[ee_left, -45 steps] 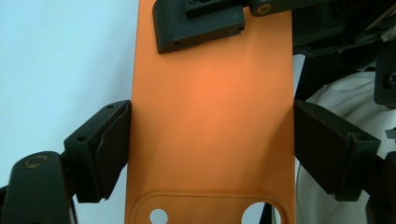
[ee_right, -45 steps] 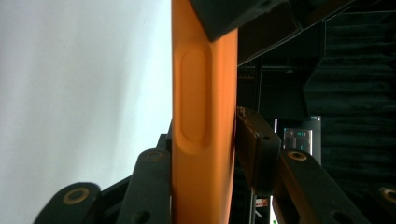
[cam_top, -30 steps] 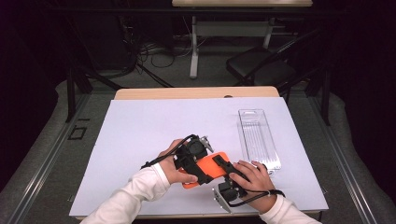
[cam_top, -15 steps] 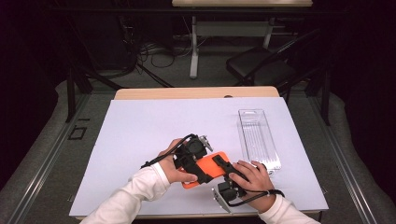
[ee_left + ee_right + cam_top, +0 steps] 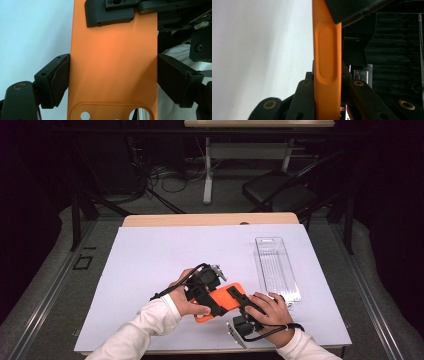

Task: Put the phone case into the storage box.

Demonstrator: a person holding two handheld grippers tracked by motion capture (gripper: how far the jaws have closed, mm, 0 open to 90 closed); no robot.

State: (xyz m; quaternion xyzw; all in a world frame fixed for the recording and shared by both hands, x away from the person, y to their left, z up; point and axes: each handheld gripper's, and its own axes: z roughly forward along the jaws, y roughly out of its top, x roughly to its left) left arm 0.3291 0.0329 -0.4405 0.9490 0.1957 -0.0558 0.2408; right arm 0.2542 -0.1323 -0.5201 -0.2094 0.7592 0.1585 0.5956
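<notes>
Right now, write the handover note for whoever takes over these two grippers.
Left gripper: shut on the orange phone case, jaws across its width.
Right gripper: shut on the same case, pinching its thin edge.
Case: held by both grippers above the white sheet, near the front.
Clear plastic box: lying on the sheet to the right, untouched.
Done: case picked up.
Left: likely move it to the box; keep both grips firm.

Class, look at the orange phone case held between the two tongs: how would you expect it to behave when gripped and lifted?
The orange phone case looks thin and hollow, so probably light. It is likely somewhat flexible: the left tongs span its width and the right tongs pinch its thin edge, so hard squeezing may bow it. Its matte surface suggests it grips rather than slips.
</notes>
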